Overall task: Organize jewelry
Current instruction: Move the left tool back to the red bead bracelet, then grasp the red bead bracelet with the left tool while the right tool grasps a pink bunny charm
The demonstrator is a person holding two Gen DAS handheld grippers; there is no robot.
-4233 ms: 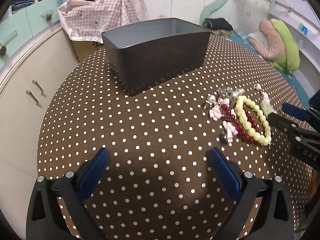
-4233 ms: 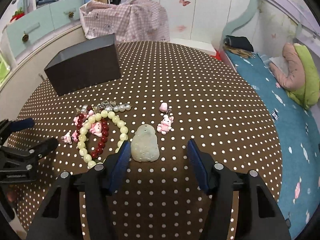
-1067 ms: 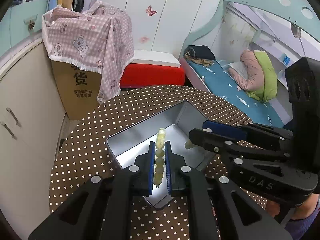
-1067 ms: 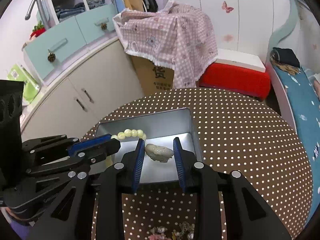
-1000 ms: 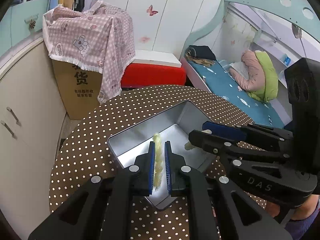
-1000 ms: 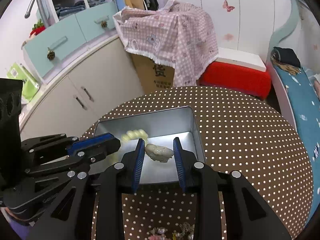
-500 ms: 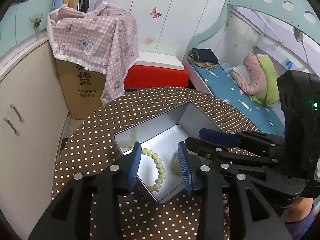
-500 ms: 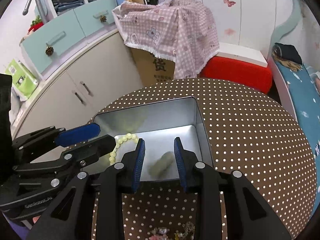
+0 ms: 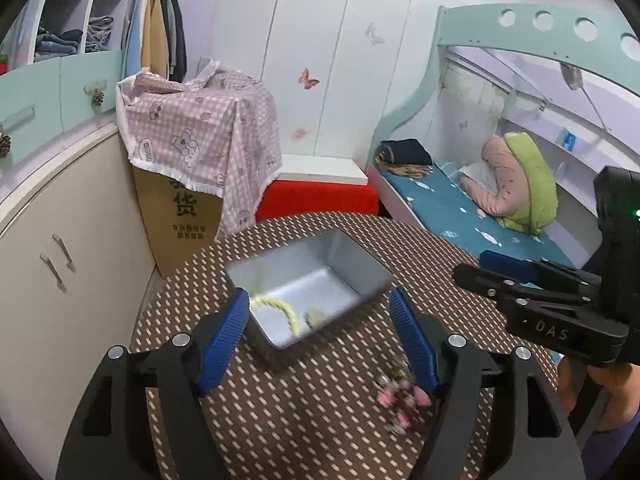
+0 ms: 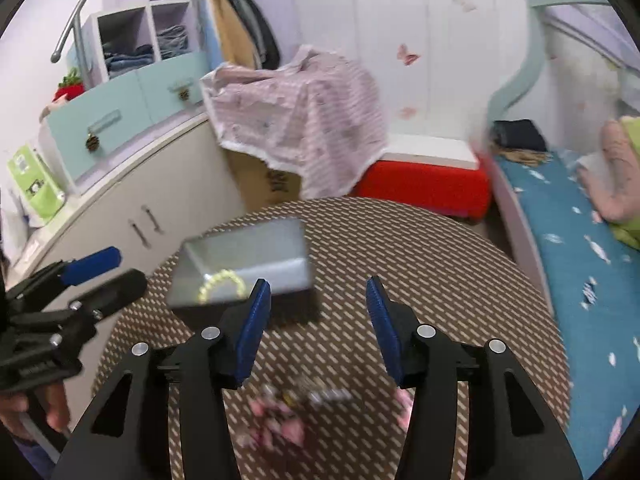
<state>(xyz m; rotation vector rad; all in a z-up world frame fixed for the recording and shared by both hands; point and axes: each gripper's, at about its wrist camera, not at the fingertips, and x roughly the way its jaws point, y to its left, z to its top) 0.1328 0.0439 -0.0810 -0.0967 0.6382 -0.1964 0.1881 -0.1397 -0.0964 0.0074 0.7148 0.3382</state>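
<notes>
Both tools, the left tool (image 9: pixel 320 332) and the right tool (image 10: pixel 318 322), are spread wide and hold nothing. The yellow bead bracelet (image 9: pixel 280 310) lies inside the gray box (image 9: pixel 360 264) on the dotted tabletop (image 9: pixel 320 408). More blurry pink jewelry (image 10: pixel 276 420) sits on the tabletop near the tools.

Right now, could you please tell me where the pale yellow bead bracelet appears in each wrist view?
Left wrist: bead bracelet lies in the grey box, lower centre-left.
Right wrist: bead bracelet lies in the box, left of centre.
Shared landmark: the red stool behind the table.
</notes>
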